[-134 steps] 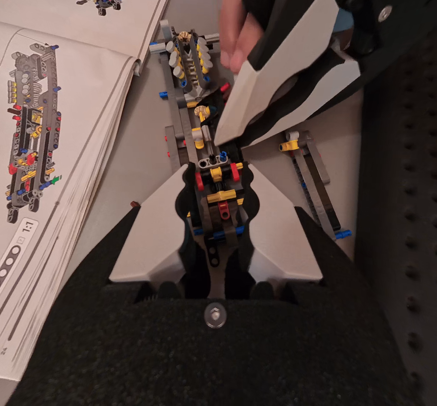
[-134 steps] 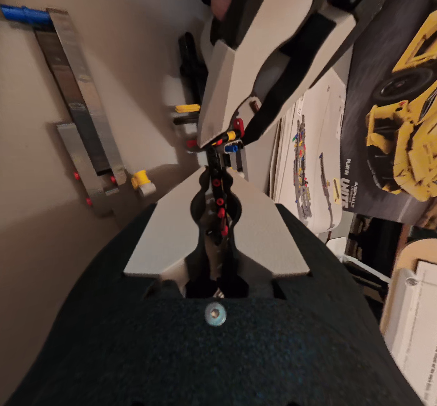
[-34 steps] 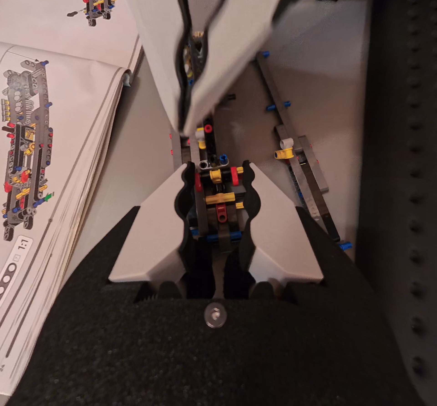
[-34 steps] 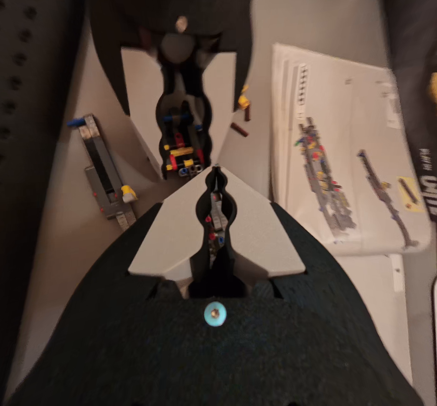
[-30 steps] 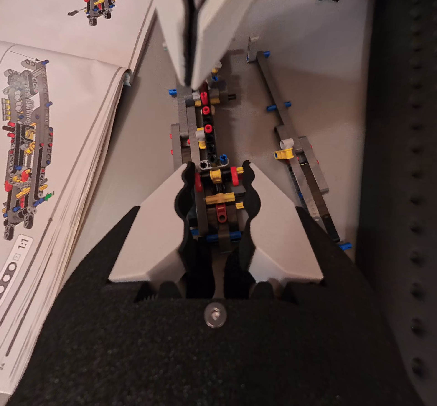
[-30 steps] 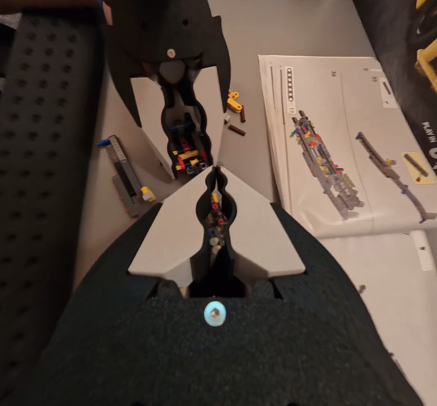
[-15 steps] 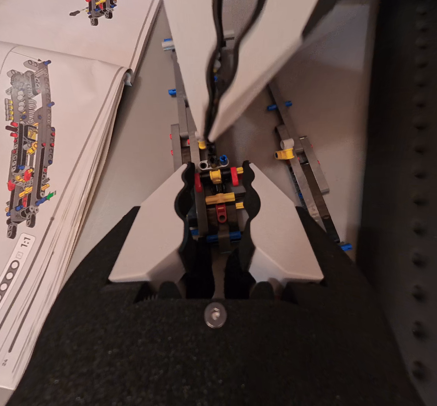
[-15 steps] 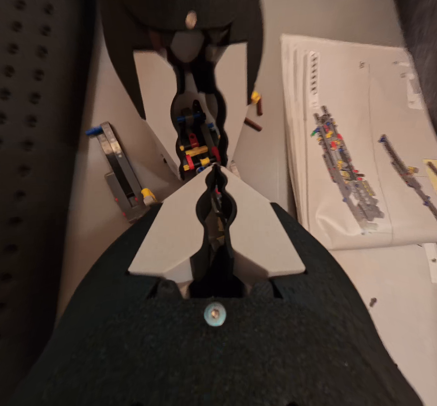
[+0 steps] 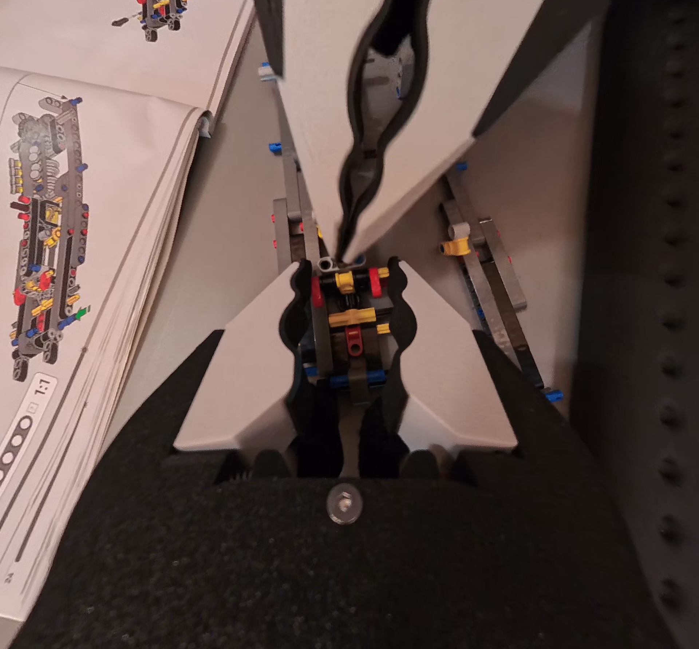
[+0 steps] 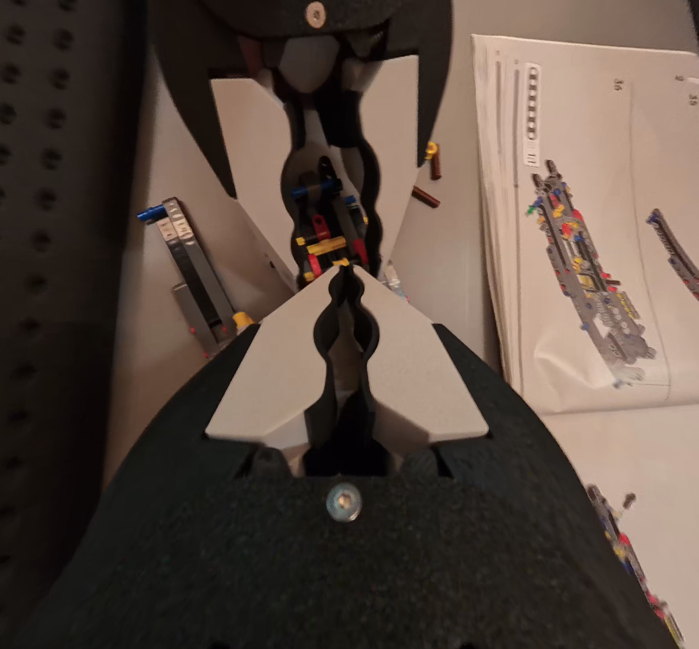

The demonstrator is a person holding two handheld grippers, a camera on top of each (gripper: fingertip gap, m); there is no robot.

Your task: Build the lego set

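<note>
at nine o'clock in the left wrist view the instruction booklet (image 9: 94,214) lies open on the table (image 9: 227,252), its drawing showing a long, fuller frame. at the middle, the left claw (image 9: 350,265) is clamped on the near end of the half-built lego chassis (image 9: 351,313), which runs away toward twelve o'clock. the right claw (image 9: 346,256) comes down from twelve, tips pinched together at the chassis's near crossbar (whether it grips a small piece, i cannot tell). at three o'clock a separate side beam assembly (image 9: 488,279) waits unattached, so i'd judge much remains.
</note>
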